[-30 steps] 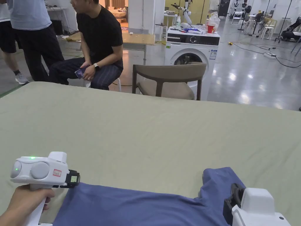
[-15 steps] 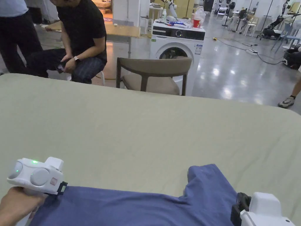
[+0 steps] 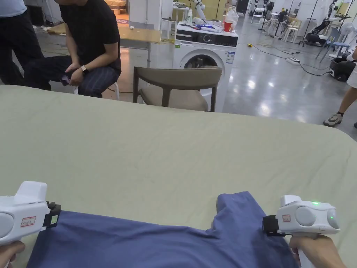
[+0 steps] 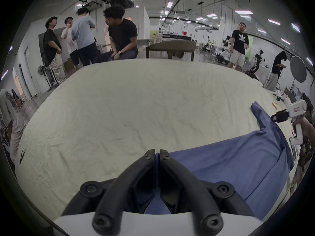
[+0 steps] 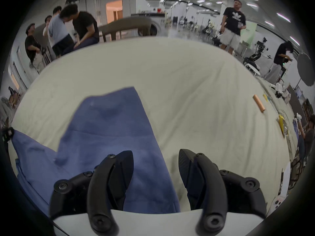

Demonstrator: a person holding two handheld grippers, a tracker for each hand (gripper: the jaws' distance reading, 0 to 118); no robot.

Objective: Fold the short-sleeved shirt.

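The left gripper point(image 4: 157, 152) sat at about eight o'clock on the bed, its jaws pinched together on a corner of the blue shirt point(image 3: 167, 244), a sliver of blue cloth showing between the two black tips. The hand point(image 3: 10, 253) that held it was low at the near edge. From that corner the shirt ran flat across the near side of the pale green sheet point(image 3: 167, 150), its far hem in a long straight line toward four o'clock. One short sleeve point(image 3: 237, 209) stuck out toward twelve o'clock from the body of the shirt. The right gripper point(image 5: 156, 156) hung at about four o'clock, just beside that sleeve, jaws spread wide with nothing between them; one jaw was over the blue cloth and the other over bare sheet. Whether it touched the cloth I could not tell. Beyond the bed at twelve o'clock stood a brown chair point(image 3: 177, 83), with a washing machine point(image 3: 204, 49) behind it.
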